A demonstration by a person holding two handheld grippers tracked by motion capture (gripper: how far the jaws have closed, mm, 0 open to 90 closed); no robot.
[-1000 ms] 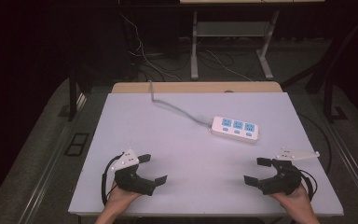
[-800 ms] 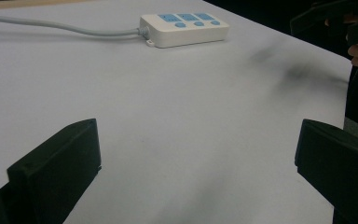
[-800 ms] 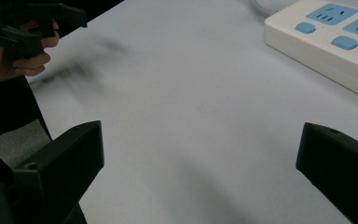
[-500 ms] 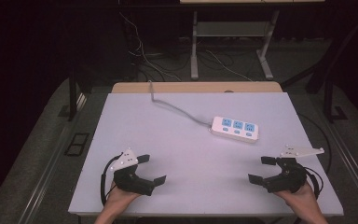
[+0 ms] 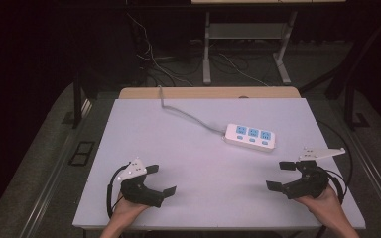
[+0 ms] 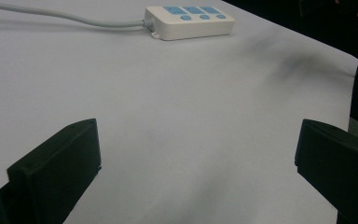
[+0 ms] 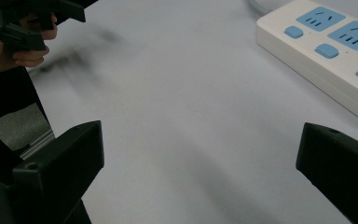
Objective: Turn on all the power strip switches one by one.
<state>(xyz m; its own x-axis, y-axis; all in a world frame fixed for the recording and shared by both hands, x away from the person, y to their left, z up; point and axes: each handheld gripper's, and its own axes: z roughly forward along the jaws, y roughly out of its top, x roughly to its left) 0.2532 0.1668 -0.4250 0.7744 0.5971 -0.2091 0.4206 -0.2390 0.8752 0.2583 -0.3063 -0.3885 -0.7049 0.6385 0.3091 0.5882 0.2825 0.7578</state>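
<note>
Both the left gripper and the right gripper gape wide and empty over the pale counter, so reaching the white three-socket power strip with blue faces ahead of the right gripper risks shoving it sideways or snagging its grey cord

The desk is evenly and brightly lit from above, without glare, while the floor and everything past its far edge fall into deep darkness. In both gripper views soft, smeared shadows lie across the surface, and the near black jaws look slightly out of focus.
</note>
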